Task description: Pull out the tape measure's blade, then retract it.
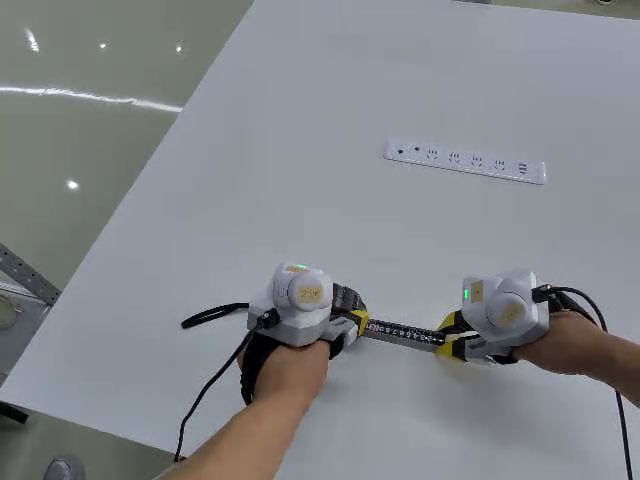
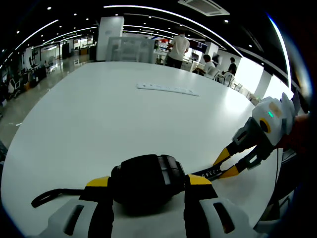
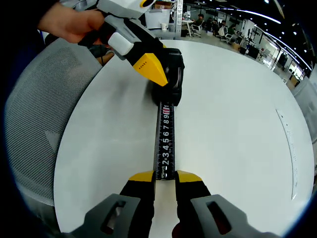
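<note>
A: Where is the tape measure?

B: Your tape measure case [image 2: 143,172] appears to rest on the white desk [image 1: 400,80], near its 6 o'clock edge in the head view. The jaws of your left hand-held gripper [image 2: 148,185] are clamped on its two sides. Its black strap [image 1: 210,315] trails off toward 9 o'clock.

A: And the blade?

B: The blade [image 3: 166,139] runs out of the case toward 3 o'clock, with only its first numbers showing. Your right hand-held gripper [image 3: 166,176] pinches the blade at its tip, jaws pressed together on it.

A: Which step is in hand?

B: It looks like the pull-out, and early in it, since you have little blade out.

A: What does the next move call for?

B: Draw your right hand-held gripper straight toward 3 o'clock, in line with the blade. Pin the case with your left so it does not slide or twist. The power strip [image 1: 465,160] at 1 o'clock lies well apart, so your path looks free. When you retract, walk the tip back to the case; do not let it snap.
</note>
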